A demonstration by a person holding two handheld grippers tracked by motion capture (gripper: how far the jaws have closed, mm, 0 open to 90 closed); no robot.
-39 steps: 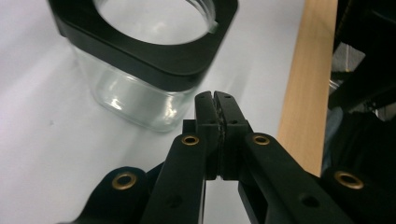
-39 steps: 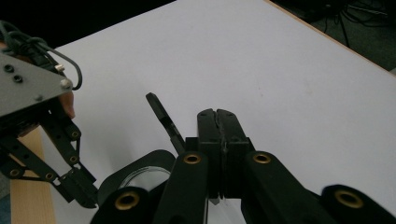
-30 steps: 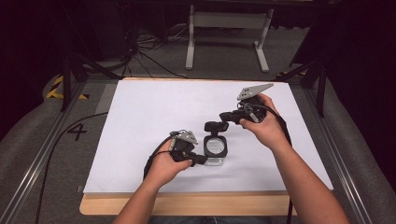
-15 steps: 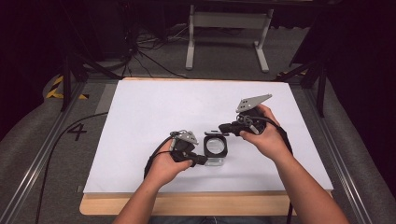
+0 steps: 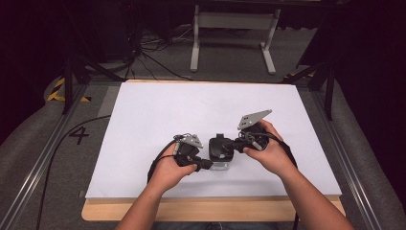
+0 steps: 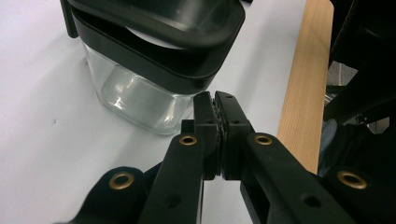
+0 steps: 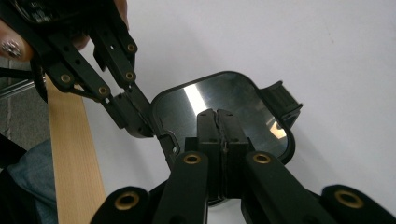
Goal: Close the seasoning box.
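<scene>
Near the front middle of the white table [image 5: 143, 115], between my two hands, I am looking at a small clear container [image 6: 135, 100] with a black lid [image 5: 220, 146] sitting on its black rim. I am judging the body to be glass or hard clear plastic: stiff, smooth, likely slippery, and liable to crack if squeezed hard. The lid in the right gripper view looks rigid, with a glossy reflective panel [image 7: 224, 116] set in a black frame and a ribbed latch tab [image 7: 280, 102] on its far side. It should be light, so the whole thing may skid on the sheet unless one side is steadied.

I am keeping the left hand-held gripper [image 6: 215, 105] with its jaws pressed together, tips just beside the container's near corner below the rim; whether they are actually touching it I cannot tell. The right hand-held gripper [image 7: 218, 116] also has its jaws closed on nothing, lying over the lid's panel.

Best holds, in my judgement: the ribbed tab or the lid's frame edge for lifting, and the black rim rather than the slick wall for bracing.

For writing, I am reading only a painted "4" [image 5: 79, 135] on the grey surface left of the table; no brand or label is showing on the container.
</scene>
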